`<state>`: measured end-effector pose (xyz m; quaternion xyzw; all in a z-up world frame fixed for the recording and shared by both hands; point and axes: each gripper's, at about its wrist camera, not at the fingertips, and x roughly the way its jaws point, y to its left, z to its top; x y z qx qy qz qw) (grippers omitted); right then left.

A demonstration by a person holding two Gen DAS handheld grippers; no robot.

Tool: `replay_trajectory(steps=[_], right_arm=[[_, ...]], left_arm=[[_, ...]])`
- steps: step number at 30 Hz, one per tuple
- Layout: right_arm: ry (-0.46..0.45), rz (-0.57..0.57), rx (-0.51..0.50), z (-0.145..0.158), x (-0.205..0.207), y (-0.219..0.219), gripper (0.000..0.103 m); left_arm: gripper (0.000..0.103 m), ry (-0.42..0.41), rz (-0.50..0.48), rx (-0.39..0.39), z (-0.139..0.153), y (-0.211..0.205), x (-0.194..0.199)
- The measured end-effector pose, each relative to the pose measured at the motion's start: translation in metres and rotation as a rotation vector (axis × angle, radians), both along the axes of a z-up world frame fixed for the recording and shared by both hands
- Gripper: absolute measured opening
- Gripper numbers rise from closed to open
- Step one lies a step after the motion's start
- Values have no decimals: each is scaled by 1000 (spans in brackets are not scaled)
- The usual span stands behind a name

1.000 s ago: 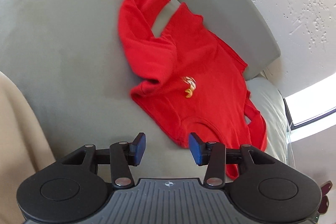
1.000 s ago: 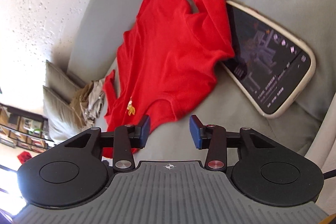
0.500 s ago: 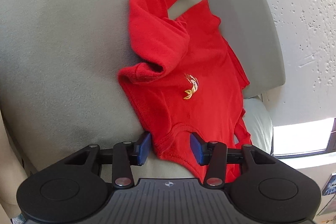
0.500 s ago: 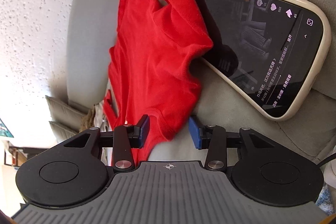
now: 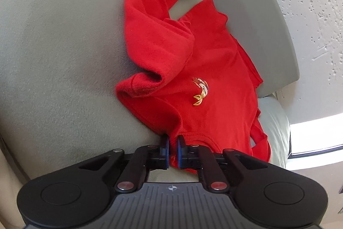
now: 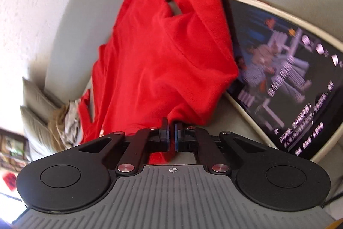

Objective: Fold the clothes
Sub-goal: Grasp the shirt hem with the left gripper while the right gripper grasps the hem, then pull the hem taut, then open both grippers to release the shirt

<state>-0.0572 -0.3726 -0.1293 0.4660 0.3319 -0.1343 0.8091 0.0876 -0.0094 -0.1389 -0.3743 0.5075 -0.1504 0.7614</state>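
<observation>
Shirt: a small red shirt [image 5: 214, 70] lies spread on a grey sofa seat [image 5: 64, 40], chest print up; 1 sleeve is bunched over the body, so it does not lie folded now
Left claw: the left claw [image 5: 172, 143] is clamped on the shirt's edge beside the neck opening; red cloth shows between the blue pads
Right claw: the right claw [image 6: 171, 132] is pinched on another part of the near edge; the view is blurred, so which part I cannot tell
Handling: I judge it light, soft and limp; it will sag and drag, not hold a shape; a hem or shoulder seam gives the firmest grip, and 2 holds well apart should keep it flat
Risk: the sleeve touches a phone [image 6: 289, 78] lying with its screen lit; pulled cloth may nudge it
Sofa and room: plush grey cushions; other crumpled clothes [image 6: 64, 119] lie further along; a textured white wall [image 5: 310, 3] stands behind; a bright window [image 5: 317, 132] sits low at the side
</observation>
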Motion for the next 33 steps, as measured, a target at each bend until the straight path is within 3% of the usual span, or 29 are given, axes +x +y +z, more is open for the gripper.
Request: replay_trajectory(steps=[3, 6, 11, 14, 18, 21, 23, 24, 28, 31, 33], right_arm=[[16, 64, -129, 25, 1, 10, 3], [-35, 105, -201, 53, -7, 16, 3], [-80, 133, -185, 86, -34, 14, 2], [-51, 137, -184, 89, -52, 12, 2], [53, 148, -97, 59, -54, 10, 4], [101, 159, -27, 41, -59, 8, 10], [102, 164, -58, 44, -62, 5, 33], [94, 163, -77, 49, -65, 3, 39], [21, 179, -166, 82, -69, -12, 44], [-40, 179, -237, 116, -65, -27, 59], [-75, 175, -280, 137, -59, -38, 58]], left_arm=[[7, -58, -41, 22, 23, 3, -12], [6, -119, -92, 29, 51, 5, -28], [5, -161, -147, 24, 83, 19, -52], [6, -139, -184, 95, 74, 21, -62], [11, 25, -240, 198, 34, 10, -60], [38, -25, -281, 253, 45, 2, -61], [39, -59, -308, 290, 52, -3, -61], [39, -76, -322, 309, 55, -6, -62], [40, -144, -376, 382, 70, -17, -63], [45, -254, -406, 398, 97, -33, -61], [48, -308, -421, 400, 113, -47, -57]])
